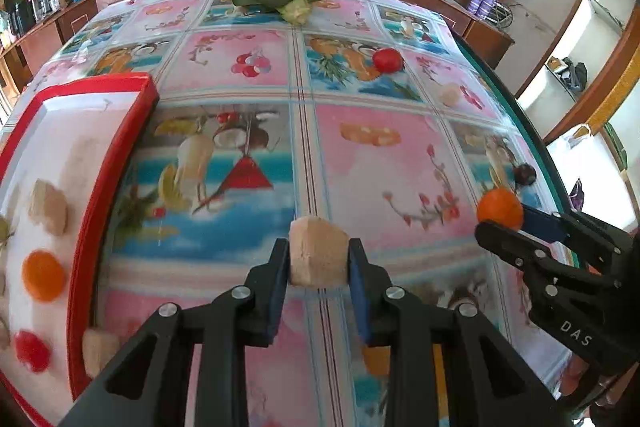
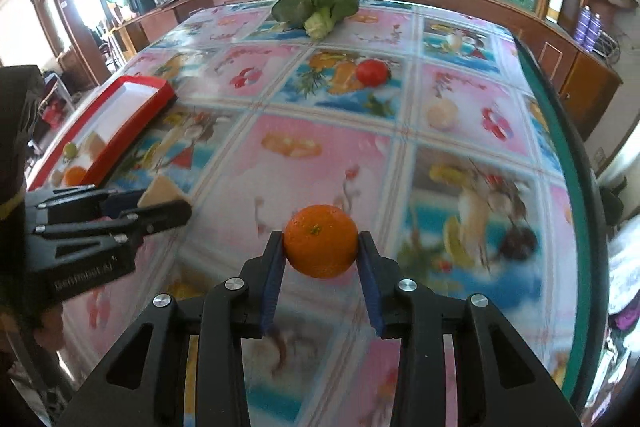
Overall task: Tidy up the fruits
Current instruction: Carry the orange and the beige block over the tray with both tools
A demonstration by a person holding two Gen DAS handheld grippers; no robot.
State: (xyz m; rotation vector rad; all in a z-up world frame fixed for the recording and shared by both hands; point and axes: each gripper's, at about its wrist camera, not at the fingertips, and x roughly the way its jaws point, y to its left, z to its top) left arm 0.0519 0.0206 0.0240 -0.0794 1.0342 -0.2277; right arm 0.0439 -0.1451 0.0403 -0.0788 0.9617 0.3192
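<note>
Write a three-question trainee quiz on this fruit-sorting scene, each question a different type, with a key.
1. True or false: the left gripper is shut on a pale chunk.
2. What does the right gripper hold? A) tomato B) orange C) leafy vegetable
3. Fill in: the red tray lies to the ____ in both views.

Key: 1 true; 2 B; 3 left

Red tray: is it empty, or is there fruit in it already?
Not empty. The red tray already holds an orange, a red fruit and a pale chunk, all lying on its white floor.
</note>
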